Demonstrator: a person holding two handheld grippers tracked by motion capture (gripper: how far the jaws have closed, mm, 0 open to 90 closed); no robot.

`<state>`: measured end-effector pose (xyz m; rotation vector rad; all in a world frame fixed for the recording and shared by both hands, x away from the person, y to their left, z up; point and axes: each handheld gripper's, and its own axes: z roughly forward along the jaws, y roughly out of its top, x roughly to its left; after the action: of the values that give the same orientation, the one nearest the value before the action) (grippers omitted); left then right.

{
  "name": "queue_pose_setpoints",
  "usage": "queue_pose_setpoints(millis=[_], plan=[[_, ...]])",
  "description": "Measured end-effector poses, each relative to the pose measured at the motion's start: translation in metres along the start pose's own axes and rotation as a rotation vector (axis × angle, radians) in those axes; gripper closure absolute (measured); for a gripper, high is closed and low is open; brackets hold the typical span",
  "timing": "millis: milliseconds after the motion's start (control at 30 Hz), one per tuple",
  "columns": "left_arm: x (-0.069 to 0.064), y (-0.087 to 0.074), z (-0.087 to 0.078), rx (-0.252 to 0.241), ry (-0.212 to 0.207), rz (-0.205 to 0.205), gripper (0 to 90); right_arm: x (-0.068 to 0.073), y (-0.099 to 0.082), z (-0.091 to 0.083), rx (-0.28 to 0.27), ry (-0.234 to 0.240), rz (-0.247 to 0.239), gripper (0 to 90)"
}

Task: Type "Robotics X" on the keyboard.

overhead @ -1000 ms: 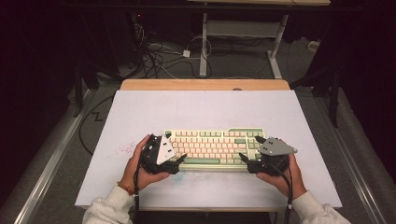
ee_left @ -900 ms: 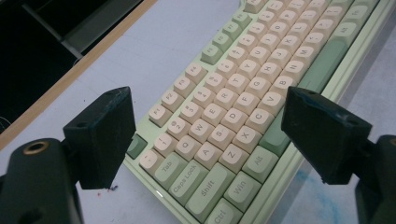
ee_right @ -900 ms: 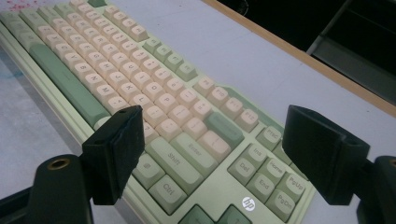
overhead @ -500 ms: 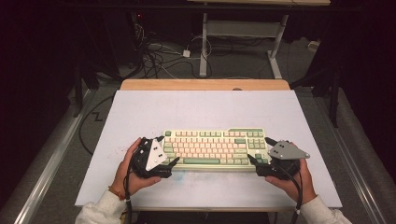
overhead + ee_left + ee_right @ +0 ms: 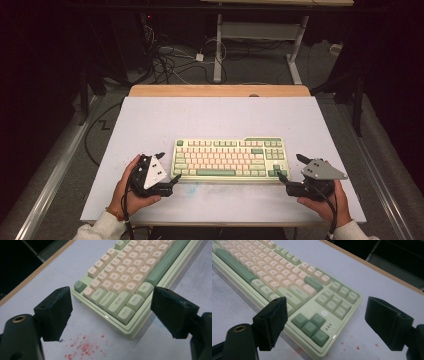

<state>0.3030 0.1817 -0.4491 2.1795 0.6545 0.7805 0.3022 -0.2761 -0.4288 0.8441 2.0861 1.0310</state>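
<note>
Both jaw pairs stand open: left gripper [image 5: 110,315] and right gripper [image 5: 324,322] each frame a keyboard [image 5: 230,159] corner; likely next, close squarely.

Keyboard [image 5: 229,160]: pale green case, cream and green keys. Tabletop [image 5: 150,120]: white, red speckles. Tongs [image 5: 110,315]: black.

Keyboard [image 5: 229,159] glossy plastic; table [image 5: 150,120] matt white, wooden edge; tongs matt black.

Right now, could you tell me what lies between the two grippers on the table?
The keyboard lies between the left gripper and the right gripper; the high view shows each gripper open at a front corner.
</note>
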Motion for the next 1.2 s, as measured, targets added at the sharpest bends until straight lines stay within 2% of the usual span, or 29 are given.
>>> queue_pose_setpoints(millis=[133,367,667,1200], plan=[[-0.002,-0.009,-0.003,0.007,0.008,0.002,16.5,0.000,-0.010,-0.004,0.000,-0.007,0.012,17.9],[-0.002,-0.022,-0.008,0.011,-0.005,-0.050,16.5,0.005,-0.022,-0.006,0.007,-0.011,0.014,17.9],[-0.006,-0.020,-0.007,0.006,-0.023,-0.029,16.4,0.011,-0.020,-0.010,-0.004,-0.016,-0.007,18.0],[-0.008,-0.023,-0.004,0.031,-0.033,-0.027,16.3,0.011,-0.017,-0.007,-0.007,-0.021,-0.017,17.7]])
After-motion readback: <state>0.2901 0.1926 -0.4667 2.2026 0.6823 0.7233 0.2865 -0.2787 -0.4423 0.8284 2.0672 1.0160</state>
